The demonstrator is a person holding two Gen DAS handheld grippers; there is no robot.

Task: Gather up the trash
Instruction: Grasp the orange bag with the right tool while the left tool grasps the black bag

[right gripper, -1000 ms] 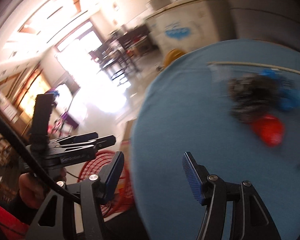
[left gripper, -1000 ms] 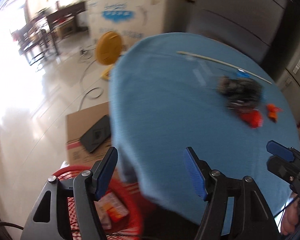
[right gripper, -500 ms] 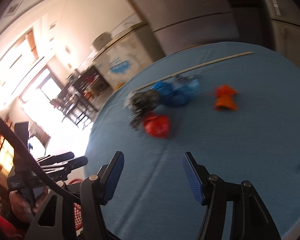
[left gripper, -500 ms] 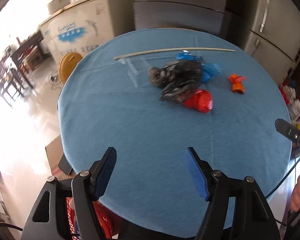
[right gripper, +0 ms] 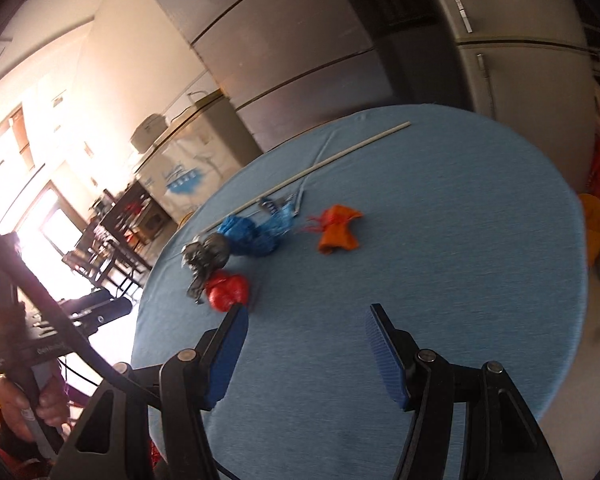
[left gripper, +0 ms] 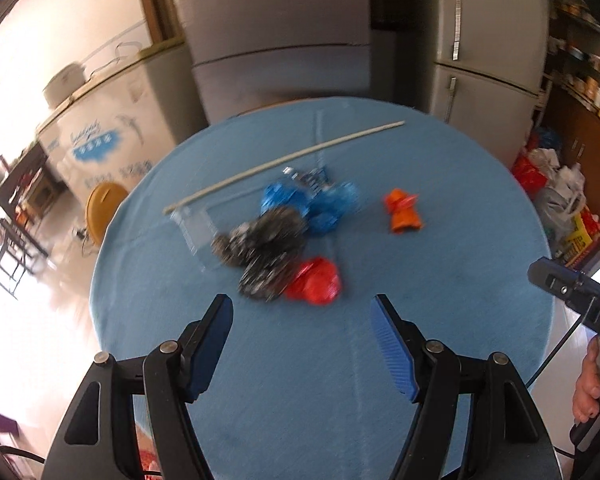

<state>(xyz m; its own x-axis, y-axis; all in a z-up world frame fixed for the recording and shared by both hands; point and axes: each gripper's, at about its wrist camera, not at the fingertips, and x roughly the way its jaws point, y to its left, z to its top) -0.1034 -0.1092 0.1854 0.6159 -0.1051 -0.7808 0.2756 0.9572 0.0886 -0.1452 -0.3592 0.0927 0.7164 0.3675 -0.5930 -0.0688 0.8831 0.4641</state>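
Left wrist view: left gripper (left gripper: 302, 344) is hovering released, nothing between its jaws — red wad (left gripper: 315, 285) lying just beyond; approaching straight and low is best. Right wrist view: right gripper (right gripper: 305, 350) is hanging released too — orange wad (right gripper: 337, 230) sitting farther, right of the blue bag (right gripper: 248, 236) on the table (right gripper: 480, 280).

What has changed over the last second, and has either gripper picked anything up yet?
Both grippers have swung from the red basket at the table's edge to face the trash pile. The left gripper and right gripper are open and empty; nothing was picked up or let go. The red wrapper, black wrapper, blue wrapper, orange wrapper and stick lie as before on the table.
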